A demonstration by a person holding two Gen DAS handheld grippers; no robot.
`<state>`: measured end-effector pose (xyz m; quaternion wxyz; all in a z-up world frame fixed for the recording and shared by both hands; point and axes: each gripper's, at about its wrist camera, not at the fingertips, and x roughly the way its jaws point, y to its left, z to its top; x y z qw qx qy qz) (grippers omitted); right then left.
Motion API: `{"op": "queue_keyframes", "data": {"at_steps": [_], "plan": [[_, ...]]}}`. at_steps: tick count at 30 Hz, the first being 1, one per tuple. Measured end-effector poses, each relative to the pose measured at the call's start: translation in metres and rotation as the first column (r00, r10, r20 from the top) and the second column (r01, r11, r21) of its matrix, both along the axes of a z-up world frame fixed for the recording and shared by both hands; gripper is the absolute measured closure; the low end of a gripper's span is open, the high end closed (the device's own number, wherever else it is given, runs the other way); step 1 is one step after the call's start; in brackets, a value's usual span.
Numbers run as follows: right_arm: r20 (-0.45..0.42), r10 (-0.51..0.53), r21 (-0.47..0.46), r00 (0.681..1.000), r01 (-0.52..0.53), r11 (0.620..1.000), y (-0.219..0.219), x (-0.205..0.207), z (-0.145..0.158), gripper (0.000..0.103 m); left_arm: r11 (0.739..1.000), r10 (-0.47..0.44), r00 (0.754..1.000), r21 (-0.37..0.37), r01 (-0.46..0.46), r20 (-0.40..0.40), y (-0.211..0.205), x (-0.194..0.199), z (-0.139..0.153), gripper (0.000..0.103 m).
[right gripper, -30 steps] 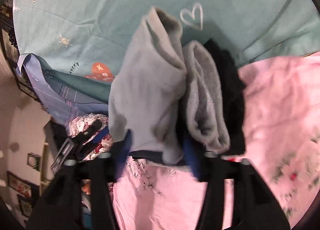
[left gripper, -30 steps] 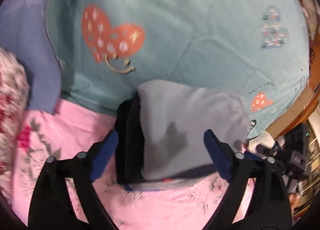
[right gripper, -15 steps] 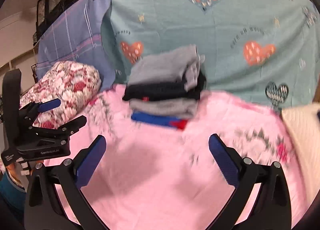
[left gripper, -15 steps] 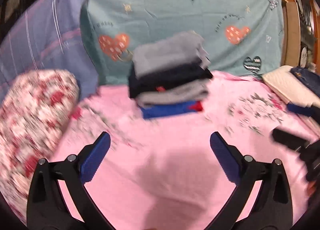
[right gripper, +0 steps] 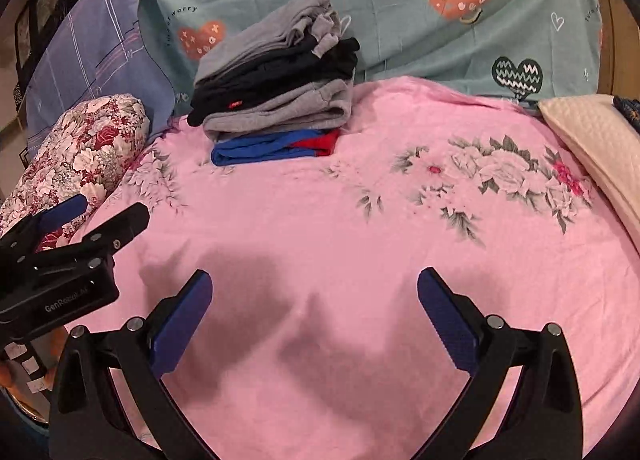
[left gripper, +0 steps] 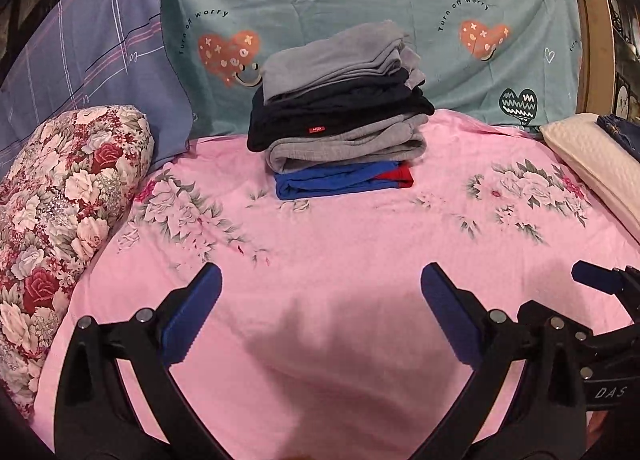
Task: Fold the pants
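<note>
Left wrist view: from the floral pillow [left gripper: 60, 204] rightward, the stack of folded pants [left gripper: 340, 112] sits at the far edge of the pink bedsheet [left gripper: 360, 252], its grey top pair overhanging; I judge a careless nudge could topple it. Both the left gripper [left gripper: 320, 316] and right gripper [right gripper: 316, 320] hover tilted downward over bare sheet, jaws wide and empty, the right's having just opened.

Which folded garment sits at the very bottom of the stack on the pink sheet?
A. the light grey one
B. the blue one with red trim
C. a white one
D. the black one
B: the blue garment with red trim lies directly on the pink sheet, beneath the grey and black layers.
</note>
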<state>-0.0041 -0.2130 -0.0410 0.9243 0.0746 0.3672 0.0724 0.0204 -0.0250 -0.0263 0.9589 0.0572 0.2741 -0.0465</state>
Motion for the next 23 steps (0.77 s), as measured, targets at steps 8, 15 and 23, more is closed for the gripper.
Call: {"op": "queue_keyframes", "data": {"at_steps": [8,15,23], "plan": [[-0.024,-0.002,0.031,1.000,0.003,1.000,-0.001,0.001,-0.007,0.001,0.998,0.047,0.999,-0.049,-0.047,-0.013,0.014,0.001,-0.005,0.002],[-0.019,0.011,-0.029,1.000,-0.011,1.000,0.009,-0.001,-0.009,0.001,0.998,0.046,0.998,-0.039,-0.048,-0.033,0.011,0.004,-0.009,0.002],[0.020,-0.037,-0.099,0.999,0.038,0.994,0.010,-0.004,-0.009,0.001,0.995,0.080,0.994,-0.056,-0.084,-0.076,0.017,0.011,-0.016,0.002]]}}
